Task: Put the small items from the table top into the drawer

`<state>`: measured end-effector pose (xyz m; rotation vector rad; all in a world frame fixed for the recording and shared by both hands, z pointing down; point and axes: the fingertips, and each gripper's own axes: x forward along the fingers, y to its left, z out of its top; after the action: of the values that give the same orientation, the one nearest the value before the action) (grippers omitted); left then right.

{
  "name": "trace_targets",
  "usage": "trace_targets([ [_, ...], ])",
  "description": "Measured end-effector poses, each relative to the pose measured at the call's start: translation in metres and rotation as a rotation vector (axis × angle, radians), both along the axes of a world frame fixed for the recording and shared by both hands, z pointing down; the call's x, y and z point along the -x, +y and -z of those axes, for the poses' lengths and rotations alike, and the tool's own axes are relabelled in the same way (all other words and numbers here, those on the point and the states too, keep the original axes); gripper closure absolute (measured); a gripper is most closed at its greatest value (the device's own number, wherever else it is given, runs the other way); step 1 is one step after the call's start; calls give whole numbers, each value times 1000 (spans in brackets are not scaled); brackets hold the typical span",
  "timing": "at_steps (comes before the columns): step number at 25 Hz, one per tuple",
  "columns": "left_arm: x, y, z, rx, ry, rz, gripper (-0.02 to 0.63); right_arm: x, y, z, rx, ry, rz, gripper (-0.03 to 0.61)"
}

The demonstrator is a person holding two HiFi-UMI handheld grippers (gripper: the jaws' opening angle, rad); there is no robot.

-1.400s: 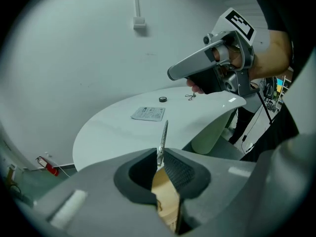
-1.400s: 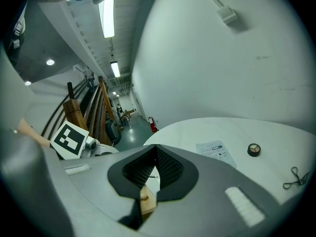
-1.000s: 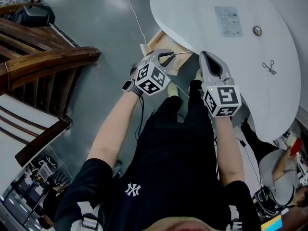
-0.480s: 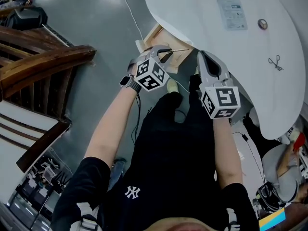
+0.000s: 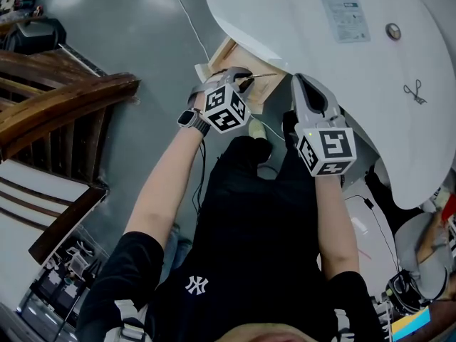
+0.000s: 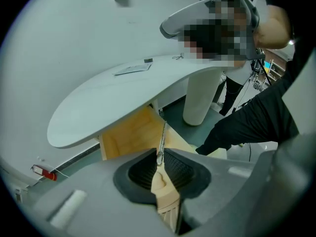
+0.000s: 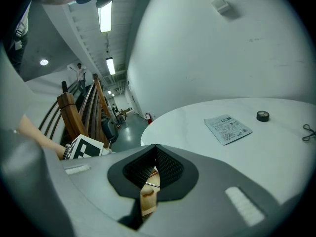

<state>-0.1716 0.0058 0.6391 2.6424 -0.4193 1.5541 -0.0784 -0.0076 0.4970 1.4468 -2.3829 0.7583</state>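
Observation:
My left gripper (image 5: 241, 78) is shut on a thin metal tool (image 5: 263, 75), whose shaft sticks out of the tips over the open wooden drawer (image 5: 226, 57) under the white table (image 5: 299, 6). In the left gripper view the thin metal tool (image 6: 161, 138) points from the left gripper (image 6: 159, 153) toward the drawer (image 6: 129, 133). To its right, my right gripper (image 5: 300, 84) hangs by the table's edge, shut with nothing in it. On the table lie a flat packet (image 5: 345, 16), a tape roll (image 5: 393, 30) and small scissors (image 5: 414, 91). The right gripper view also shows the right gripper (image 7: 155, 151), the packet (image 7: 227, 128) and the tape roll (image 7: 262, 115).
A wooden stair rail (image 5: 64, 98) runs at the left over the grey floor (image 5: 142, 34). A white cable (image 5: 191, 21) trails across the floor to the drawer's side. The table's round pedestal (image 6: 201, 100) stands right of the drawer. Another person stands beyond the table in the left gripper view.
The head view has drifted a little; the table sits slightly higher and further left in it. Both grippers keep about the same place by the drawer, the left still shut on the tool.

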Motion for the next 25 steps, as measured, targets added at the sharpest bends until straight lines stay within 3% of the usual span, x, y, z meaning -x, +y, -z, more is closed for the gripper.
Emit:
trace_targets([
  [13, -4, -4, -12, 25, -12, -13, 554, -7, -10, -5, -10, 4, -6, 555],
  [20, -9, -6, 25, 12, 41, 63, 557, -11, -3, 18, -12, 1, -11, 555],
  [25, -29, -7, 61, -9, 92, 59, 570, -23, 1, 42, -28, 4, -34, 555],
])
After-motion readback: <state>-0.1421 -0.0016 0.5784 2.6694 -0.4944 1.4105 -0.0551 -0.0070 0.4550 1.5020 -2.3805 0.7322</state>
